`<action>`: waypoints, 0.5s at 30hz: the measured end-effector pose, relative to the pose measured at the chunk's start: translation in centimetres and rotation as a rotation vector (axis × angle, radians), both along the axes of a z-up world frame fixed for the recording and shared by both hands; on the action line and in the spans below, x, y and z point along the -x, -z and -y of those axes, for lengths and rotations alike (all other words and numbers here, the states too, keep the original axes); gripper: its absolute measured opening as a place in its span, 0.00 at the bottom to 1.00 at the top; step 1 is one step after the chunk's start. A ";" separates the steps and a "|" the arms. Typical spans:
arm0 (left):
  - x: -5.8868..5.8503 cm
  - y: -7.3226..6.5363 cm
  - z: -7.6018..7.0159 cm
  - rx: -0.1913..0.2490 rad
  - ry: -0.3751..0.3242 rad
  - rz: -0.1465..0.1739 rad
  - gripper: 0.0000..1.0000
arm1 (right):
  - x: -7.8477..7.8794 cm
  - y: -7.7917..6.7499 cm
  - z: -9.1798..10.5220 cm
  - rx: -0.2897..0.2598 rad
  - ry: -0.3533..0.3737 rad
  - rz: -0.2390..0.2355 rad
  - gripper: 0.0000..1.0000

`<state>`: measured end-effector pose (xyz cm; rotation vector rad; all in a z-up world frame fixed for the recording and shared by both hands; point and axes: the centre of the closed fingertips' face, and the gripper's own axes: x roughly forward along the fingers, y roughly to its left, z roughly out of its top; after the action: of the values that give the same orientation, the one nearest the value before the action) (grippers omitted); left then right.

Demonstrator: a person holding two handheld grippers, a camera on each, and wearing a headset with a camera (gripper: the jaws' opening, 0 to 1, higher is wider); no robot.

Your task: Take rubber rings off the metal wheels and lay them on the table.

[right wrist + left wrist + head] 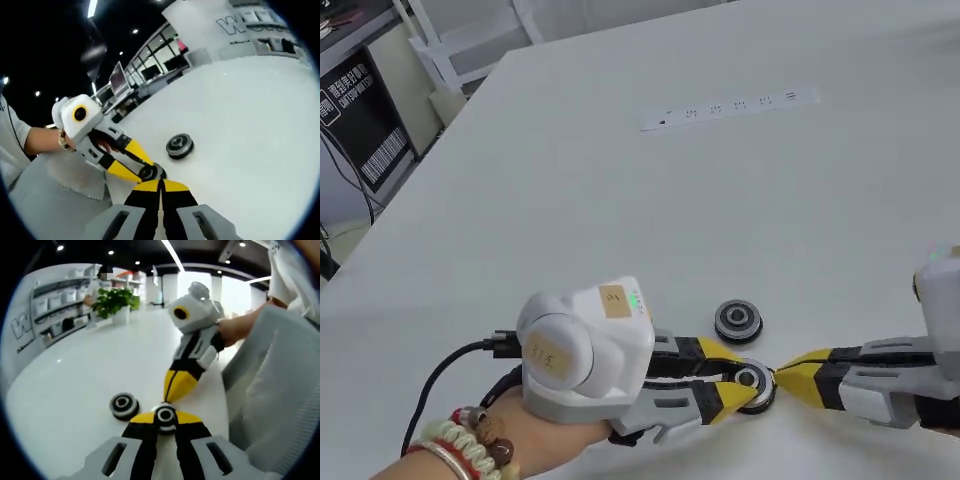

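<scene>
**Left jaws clamp 1 wheel, right jaws closed at its rim**

Smooth white matte surface [620, 200]. 2 small round wheels on it, each a shiny metal hub with a dark centre hole and a black rubber ring around the outside.

The metal wheel [754, 381] sits between the yellow tips of the left gripper [740, 388], clamped from both sides. In the left gripper view the wheel [165, 415] is right at the tips, hub face toward the camera, 1 yellow tip on each side. The wheel is low over the surface; cannot tell if it touches.

The right gripper [786, 375] comes in from the right, nose to nose with the left one. Its jaws are pressed together with no gap, forming 1 yellow wedge. In the right gripper view the tips [161, 184] meet the wheel's black rim [150, 172]. Cannot tell if they pinch the rubber ring or just touch it.

The second wheel [738, 320] lies flat on the surface just beyond the gripped one, apart from both grippers, its ring on.

Both grippers have white plastic housings, black and grey arms and yellow tips. A black cable [445, 375] runs from the left housing. A bead bracelet [470, 435] is on the wrist. A flat white power strip [730, 108] lies far up the surface.
</scene>
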<state>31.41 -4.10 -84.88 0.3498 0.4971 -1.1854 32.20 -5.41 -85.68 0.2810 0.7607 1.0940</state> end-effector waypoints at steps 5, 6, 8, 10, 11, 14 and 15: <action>0.0 0.0 0.0 0.003 0.001 0.000 0.14 | 0.5 -0.5 -0.3 -0.105 0.014 -0.119 0.00; 0.0 0.0 0.0 0.003 0.001 0.000 0.14 | 0.4 -0.7 -0.3 -0.125 0.026 -0.132 0.00; 0.0 0.0 0.0 0.005 0.001 0.000 0.14 | 0.5 -0.6 -0.3 -0.115 0.021 -0.139 0.00; 0.0 0.0 0.0 0.006 0.002 -0.001 0.14 | 0.7 -0.9 -0.7 -0.109 0.010 -0.140 0.00; 0.0 0.0 0.0 0.006 0.002 0.000 0.14 | 0.7 -1.0 -0.8 -0.108 0.007 -0.145 0.00; 0.0 0.0 0.0 0.007 0.001 0.001 0.14 | 0.8 -1.0 -0.8 -0.118 -0.003 -0.161 0.00; 0.0 0.0 0.0 0.007 0.001 0.002 0.14 | 0.8 -1.0 -0.8 -0.134 0.004 -0.184 0.00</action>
<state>31.40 -4.06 -84.89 0.3452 0.4915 -1.1876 31.36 -4.61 -84.67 0.5019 0.8507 1.1281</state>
